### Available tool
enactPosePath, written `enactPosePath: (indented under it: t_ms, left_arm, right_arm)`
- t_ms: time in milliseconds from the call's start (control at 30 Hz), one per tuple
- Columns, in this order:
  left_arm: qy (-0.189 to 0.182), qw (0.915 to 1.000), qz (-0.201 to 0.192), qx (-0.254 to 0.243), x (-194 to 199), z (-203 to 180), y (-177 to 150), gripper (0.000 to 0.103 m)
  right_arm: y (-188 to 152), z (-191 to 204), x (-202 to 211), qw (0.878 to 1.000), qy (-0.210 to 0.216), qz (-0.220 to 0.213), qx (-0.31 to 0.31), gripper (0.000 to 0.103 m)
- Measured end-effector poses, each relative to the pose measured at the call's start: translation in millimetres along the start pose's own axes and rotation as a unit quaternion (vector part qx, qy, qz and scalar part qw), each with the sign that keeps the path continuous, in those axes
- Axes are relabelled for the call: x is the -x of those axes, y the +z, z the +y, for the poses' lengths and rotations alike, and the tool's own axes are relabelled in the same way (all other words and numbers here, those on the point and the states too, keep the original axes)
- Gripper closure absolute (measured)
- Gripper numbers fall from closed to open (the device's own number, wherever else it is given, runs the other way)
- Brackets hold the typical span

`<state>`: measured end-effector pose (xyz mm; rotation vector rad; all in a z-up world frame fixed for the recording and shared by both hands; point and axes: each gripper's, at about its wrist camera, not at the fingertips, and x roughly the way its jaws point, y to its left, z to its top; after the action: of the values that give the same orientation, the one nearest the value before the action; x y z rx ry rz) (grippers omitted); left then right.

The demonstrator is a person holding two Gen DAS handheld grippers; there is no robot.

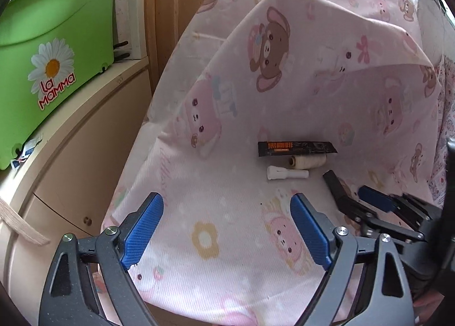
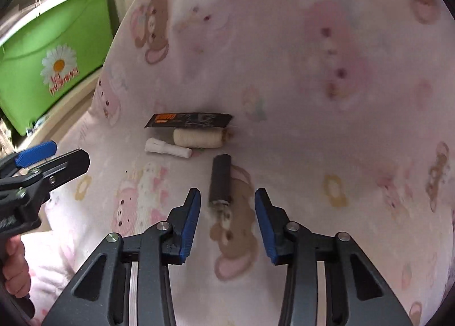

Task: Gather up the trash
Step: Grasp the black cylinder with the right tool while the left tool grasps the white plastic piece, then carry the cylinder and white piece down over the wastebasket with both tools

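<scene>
Both the left gripper (image 1: 227, 229) and right gripper (image 2: 227, 223) are held spread, empty, near the black wrapper (image 2: 189, 120).

Item 1: large lime-green plastic tub (image 1: 54, 41) with pale rim. On its side wall, a sticker of a white daisy with an orange centre; below the flower, red lettering outlined in white reads "La MaMMa". In the right wrist view the same sticker is blurred and cannot be read.

Item 2: flat black rectangular wrapper (image 1: 295, 149) lying on the pink cartoon-printed sheet (image 1: 227, 212). It bears orange block lettering and an orange band, too small and blurred to read.
</scene>
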<state>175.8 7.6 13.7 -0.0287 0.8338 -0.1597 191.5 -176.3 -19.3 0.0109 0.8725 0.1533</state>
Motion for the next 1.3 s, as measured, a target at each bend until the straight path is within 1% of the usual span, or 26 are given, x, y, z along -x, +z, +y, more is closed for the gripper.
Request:
enactPosePath:
  t_ms: [67, 100, 133, 200, 233, 367, 467, 533, 667, 767, 900, 933, 1000, 1033, 1067, 1100, 1133, 1167, 1200, 1300]
  left_arm:
    - [0.001, 1.0000, 0.004, -0.006, -2, -2, 0, 0.015]
    - [0.002, 1.0000, 0.005, -0.008, -4, -1, 1, 0.015]
    - [0.001, 0.9999, 0.007, -0.009, -4, -1, 1, 0.015]
    - [-0.003, 0.9999, 0.009, -0.008, -6, -1, 1, 0.015]
    - [-0.005, 0.9999, 0.011, -0.007, -7, -1, 2, 0.015]
    - [-0.025, 0.9995, 0.020, -0.006, -10, -3, 1, 0.015]
    - [-0.043, 0.9984, 0.034, -0.013, -17, -12, 1, 0.015]
    - [-0.050, 0.9977, 0.040, -0.020, -24, -20, 2, 0.015]
    - [-0.053, 0.9965, 0.047, -0.044, -46, -45, 8, 0.015]
    - [-0.054, 0.9952, 0.062, -0.053, -65, -60, 12, 0.015]
    - [-0.034, 0.9962, 0.048, -0.065, -74, -72, 18, 0.015]
    - [-0.023, 0.9962, 0.044, -0.072, -76, -74, 19, 0.018]
    - [0.001, 0.9959, 0.047, -0.078, -82, -78, 19, 0.034]
    - [0.004, 0.9960, 0.048, -0.075, -84, -79, 19, 0.040]
    - [-0.005, 0.9962, 0.047, -0.073, -83, -80, 20, 0.044]
    - [-0.005, 0.9960, 0.048, -0.074, -83, -81, 21, 0.044]
    - [0.002, 0.9959, 0.049, -0.075, -84, -82, 22, 0.044]
    - [0.006, 0.9962, 0.049, -0.072, -85, -81, 22, 0.050]
    - [0.003, 0.9967, 0.050, -0.063, -85, -80, 23, 0.052]
    - [-0.011, 0.9983, 0.044, -0.036, -77, -71, 22, 0.053]
  right_arm:
    - [5, 5, -12, 1.000, 0.016, 0.012, 0.009, 0.065]
    - [7, 6, -14, 1.000, 0.014, 0.011, 0.012, 0.066]
    - [9, 8, -16, 1.000, 0.010, 0.010, 0.014, 0.069]
    - [12, 8, -19, 1.000, 0.009, 0.011, 0.011, 0.082]
    - [12, 6, -20, 1.000, 0.007, 0.009, 0.006, 0.090]
    - [8, -5, -8, 1.000, 0.010, -0.008, -0.017, 0.092]
    - [1, -15, 15, 0.999, 0.013, -0.028, -0.034, 0.092]
    - [-6, -20, 33, 0.998, 0.002, -0.048, -0.036, 0.093]
    - [-14, -22, 56, 0.997, -0.019, -0.073, -0.034, 0.092]
    - [-19, -29, 61, 0.996, -0.040, -0.075, -0.020, 0.092]
    - [-30, -46, 68, 0.995, -0.053, -0.076, -0.025, 0.092]
    - [-31, -49, 68, 0.995, -0.052, -0.077, -0.030, 0.092]
    - [-33, -54, 66, 0.995, -0.051, -0.077, -0.039, 0.092]
    - [-33, -55, 65, 0.995, -0.054, -0.076, -0.040, 0.092]
    - [-35, -58, 65, 0.995, -0.060, -0.074, -0.041, 0.092]
    - [-35, -59, 64, 0.994, -0.062, -0.074, -0.042, 0.092]
    - [-36, -61, 65, 0.994, -0.061, -0.076, -0.044, 0.092]
    - [-36, -62, 66, 0.994, -0.059, -0.078, -0.047, 0.092]
    - [-36, -63, 68, 0.994, -0.059, -0.080, -0.049, 0.092]
    - [-39, -64, 75, 0.993, -0.064, -0.086, -0.046, 0.092]
